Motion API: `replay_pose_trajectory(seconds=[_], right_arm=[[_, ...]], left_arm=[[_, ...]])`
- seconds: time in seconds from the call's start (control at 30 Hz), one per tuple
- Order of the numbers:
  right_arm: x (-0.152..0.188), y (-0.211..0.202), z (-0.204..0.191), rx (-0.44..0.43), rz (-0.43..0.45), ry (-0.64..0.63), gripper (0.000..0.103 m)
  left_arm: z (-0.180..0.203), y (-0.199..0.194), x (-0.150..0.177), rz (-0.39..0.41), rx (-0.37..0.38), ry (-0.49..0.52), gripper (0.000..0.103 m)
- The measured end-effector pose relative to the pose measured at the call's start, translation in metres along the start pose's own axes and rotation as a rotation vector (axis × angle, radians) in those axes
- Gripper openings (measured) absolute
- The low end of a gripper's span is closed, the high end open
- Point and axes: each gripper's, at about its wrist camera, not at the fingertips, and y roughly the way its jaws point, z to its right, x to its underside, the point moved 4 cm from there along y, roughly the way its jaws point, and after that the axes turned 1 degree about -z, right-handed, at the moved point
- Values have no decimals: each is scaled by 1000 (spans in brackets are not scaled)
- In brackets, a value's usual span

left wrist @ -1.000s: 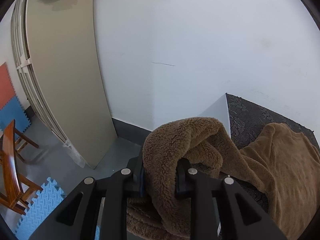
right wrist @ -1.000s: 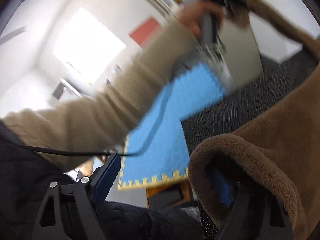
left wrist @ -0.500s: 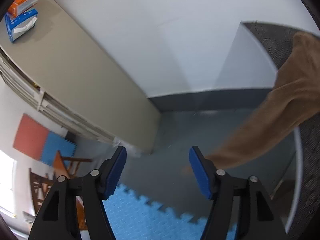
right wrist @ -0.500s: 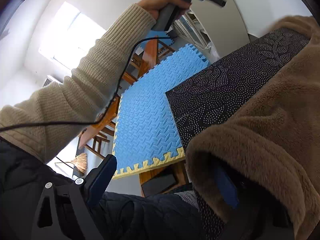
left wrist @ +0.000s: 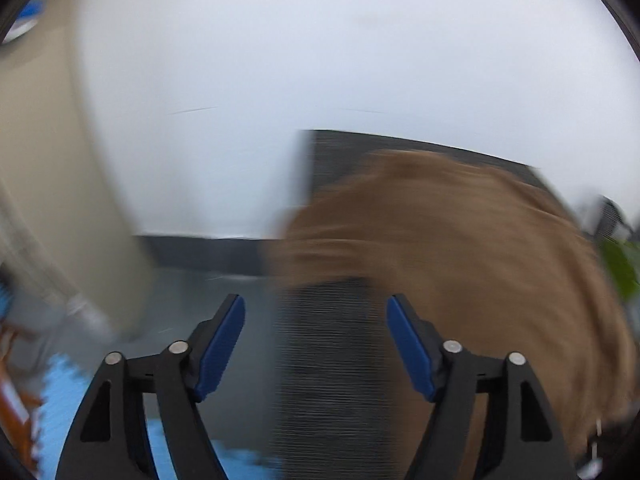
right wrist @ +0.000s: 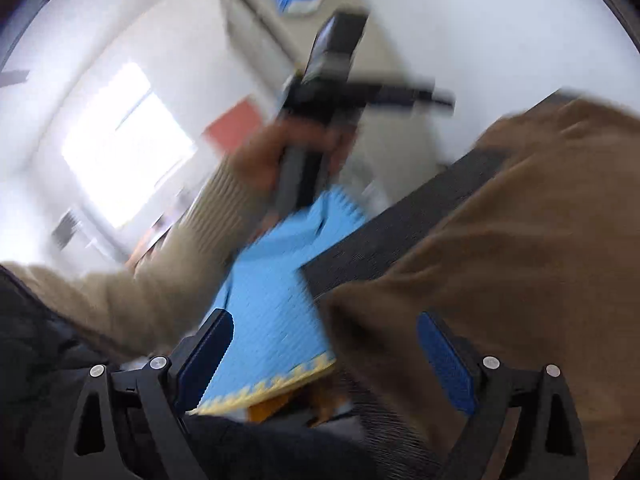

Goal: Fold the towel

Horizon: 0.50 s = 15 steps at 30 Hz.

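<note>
dark patterned table top [left wrist: 332, 380] with a white wall behind it, carrying the brown fleece towel [left wrist: 460, 256], which lies in a loose heap over the table's right part; its near edge appears to reach the table's front edge in the right wrist view [right wrist: 520, 248], though blur hides the exact hem. blue foam floor mat [right wrist: 272, 320] beyond and below the table. a person's sleeve [right wrist: 172, 280] and hand [right wrist: 264, 160] carry the left gripper, seen from the side only in the right wrist view, where its handle stands above the mat, clear of the cloth. left gripper [left wrist: 316, 344]: fingers wide and opening further, nothing between them but bare table, probably because the towel has been let go and the tool is lined up for a new hold. right gripper [right wrist: 326, 356]: fingers wide, the towel's edge lying between them near the right pad [right wrist: 444, 356], with no pinch visible. the left wrist view alone shows the heap's far side against the wall; the right wrist view alone shows the person. both are smeared by motion.
</note>
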Motion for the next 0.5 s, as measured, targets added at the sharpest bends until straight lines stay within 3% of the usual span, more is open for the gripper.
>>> replay_pose_trajectory(seconds=[0.1, 0.27, 0.37, 0.5], right_arm=[[17, -61, 21, 203, 161, 27, 95], [83, -154, 49, 577, 302, 103, 95], [124, -181, 50, 692, 280, 132, 95], [159, -180, 42, 760, 188, 101, 95]], left_arm=[[76, 12, 9, -29, 123, 123, 80], [157, 29, 44, -97, 180, 311, 80], [179, 33, 57, -112, 152, 385, 80], [183, 50, 65, -149, 144, 380, 80]])
